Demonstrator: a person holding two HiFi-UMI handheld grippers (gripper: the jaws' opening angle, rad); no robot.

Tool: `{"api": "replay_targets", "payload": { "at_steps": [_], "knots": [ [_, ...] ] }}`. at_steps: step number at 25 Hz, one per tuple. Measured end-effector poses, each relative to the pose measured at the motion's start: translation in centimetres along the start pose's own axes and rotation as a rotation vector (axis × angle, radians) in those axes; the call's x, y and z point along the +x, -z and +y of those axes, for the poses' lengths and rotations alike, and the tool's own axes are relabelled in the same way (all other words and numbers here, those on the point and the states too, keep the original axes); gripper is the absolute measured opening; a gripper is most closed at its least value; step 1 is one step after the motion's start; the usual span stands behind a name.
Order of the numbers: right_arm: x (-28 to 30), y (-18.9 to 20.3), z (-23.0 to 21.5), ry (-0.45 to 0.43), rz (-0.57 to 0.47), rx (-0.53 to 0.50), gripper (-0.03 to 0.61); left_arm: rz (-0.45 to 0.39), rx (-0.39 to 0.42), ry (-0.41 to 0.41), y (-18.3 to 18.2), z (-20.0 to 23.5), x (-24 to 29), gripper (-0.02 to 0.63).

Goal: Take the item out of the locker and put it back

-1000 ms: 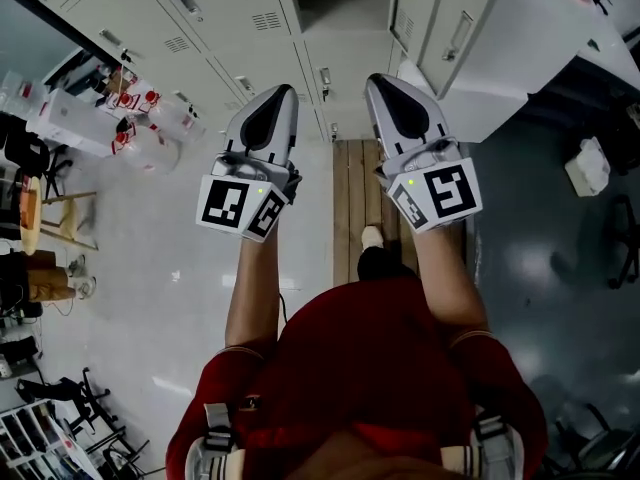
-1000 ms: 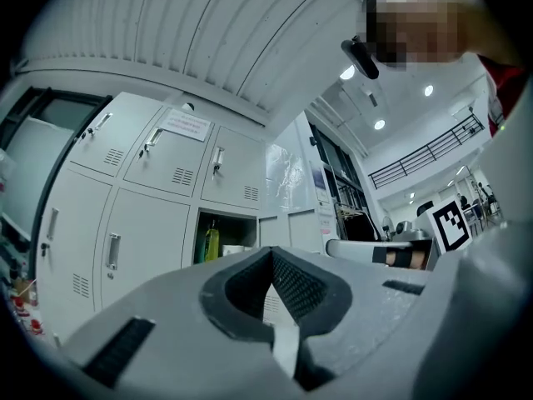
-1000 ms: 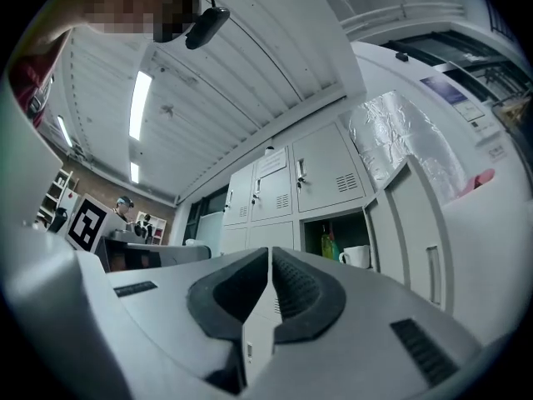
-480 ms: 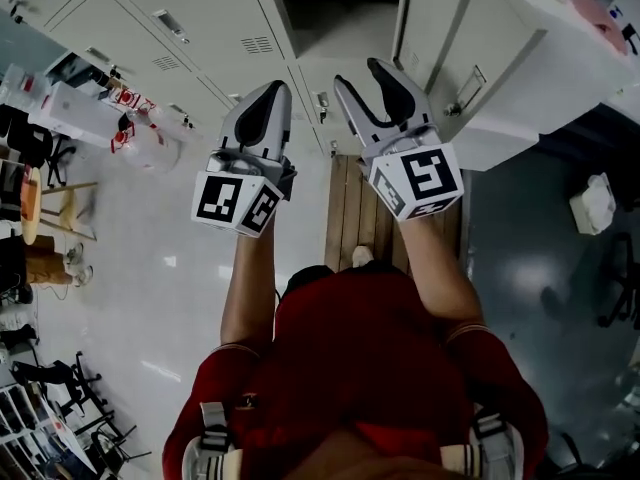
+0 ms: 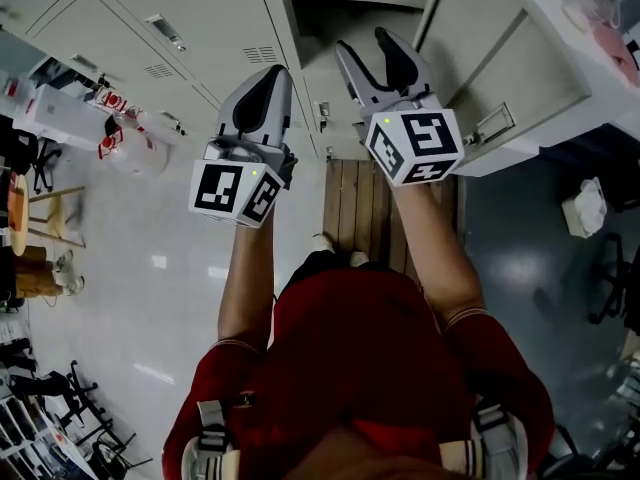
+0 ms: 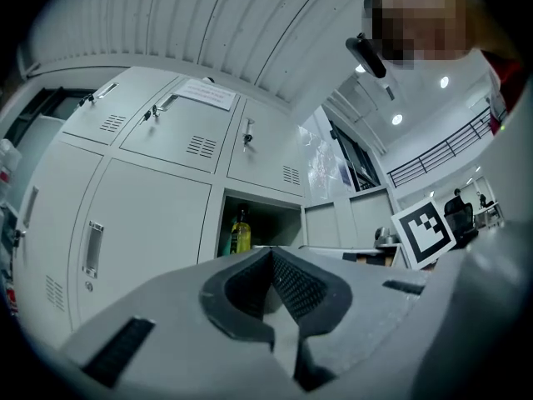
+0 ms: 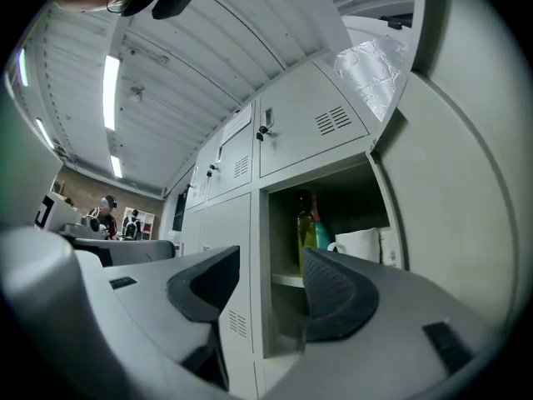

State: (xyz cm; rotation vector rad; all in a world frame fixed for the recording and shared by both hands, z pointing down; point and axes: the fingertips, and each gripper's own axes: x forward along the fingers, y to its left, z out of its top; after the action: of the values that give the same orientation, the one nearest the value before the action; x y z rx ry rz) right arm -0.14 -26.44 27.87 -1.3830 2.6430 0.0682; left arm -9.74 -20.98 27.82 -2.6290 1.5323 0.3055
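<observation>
Right gripper has just been opening its jaws wide, nothing between them, aimed at the open locker where the yellow bottle sits shelved beside a white mug, probably prepping a grab; left gripper is pinched shut, empty.

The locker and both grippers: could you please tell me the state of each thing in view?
Locker door: swung open.
Bottle: upright on the shelf inside.
Mug: upright on the same shelf.
Left gripper: shut, empty.
Right gripper: open; its jaws have just been opening, nothing between them.
Neighbouring doors: closed.
</observation>
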Motion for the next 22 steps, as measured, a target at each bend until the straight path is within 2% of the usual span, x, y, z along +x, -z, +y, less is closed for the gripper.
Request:
{"api": "replay_targets", "payload": {
  "at_steps": [10,18,22],
  "knots": [
    [8.7,-0.5,-1.6,0.102,0.003,-0.056,0.229,-0.019,-0.003,0.056,0.1,5.9,3.8,0.005],
    [13.6,-0.7,-4.5,0.153,0.042,-0.085,0.247,-0.018,-0.012,0.070,0.8,7.5,6.1,0.005],
    [15.8,-0.8,-5.9,0.168,0.049,-0.065,0.252,-0.005,-0.015,0.056,1.2,8.1,6.9,0.005]
  ]
}}
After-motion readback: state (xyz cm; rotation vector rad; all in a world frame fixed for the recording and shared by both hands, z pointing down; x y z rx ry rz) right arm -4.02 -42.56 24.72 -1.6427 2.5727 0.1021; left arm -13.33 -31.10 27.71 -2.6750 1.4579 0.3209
